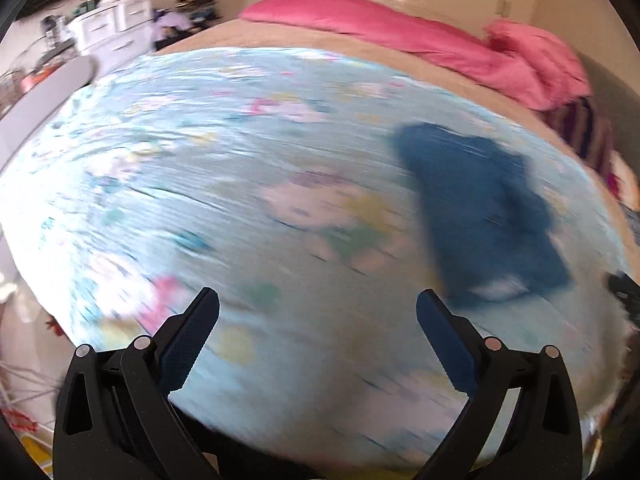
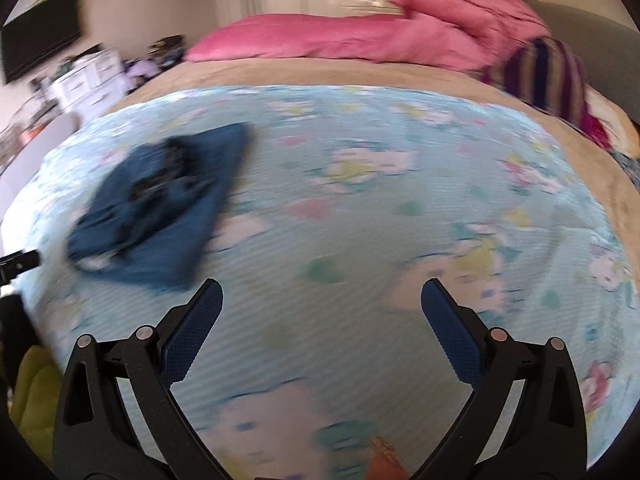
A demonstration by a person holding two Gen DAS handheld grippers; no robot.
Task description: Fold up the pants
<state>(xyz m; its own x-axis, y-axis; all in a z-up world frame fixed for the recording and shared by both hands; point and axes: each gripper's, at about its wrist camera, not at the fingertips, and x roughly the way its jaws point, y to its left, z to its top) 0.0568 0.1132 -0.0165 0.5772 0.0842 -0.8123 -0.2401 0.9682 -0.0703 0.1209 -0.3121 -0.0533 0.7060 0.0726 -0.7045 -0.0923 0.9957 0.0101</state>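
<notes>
Left wrist view is smeared by motion blur, so the print on the pale blue bedspread (image 1: 224, 184) reads only as pink, yellow and green blotches, and the pants (image 1: 484, 216), one dark blue heap at right of centre, show no clear waistband or legs; a pale patch at their lower edge could be a label, I cannot tell. My left gripper (image 1: 318, 300) stands at the bottom of the frame with jaws spread wide and nothing between them, its body cut off by the lower edge. A dark shape at the right edge is too cropped to name. In the right wrist view the pants (image 2: 160, 208) lie at centre left, rumpled, one garment only, with a dark tangle on top that I cannot resolve. My right gripper (image 2: 322, 290) is likewise wide apart and empty, well clear of the cloth. Along the top I count one pink duvet (image 2: 360, 36) and one striped cushion (image 2: 548, 76), with one dark screen (image 2: 40, 36) at upper left.
</notes>
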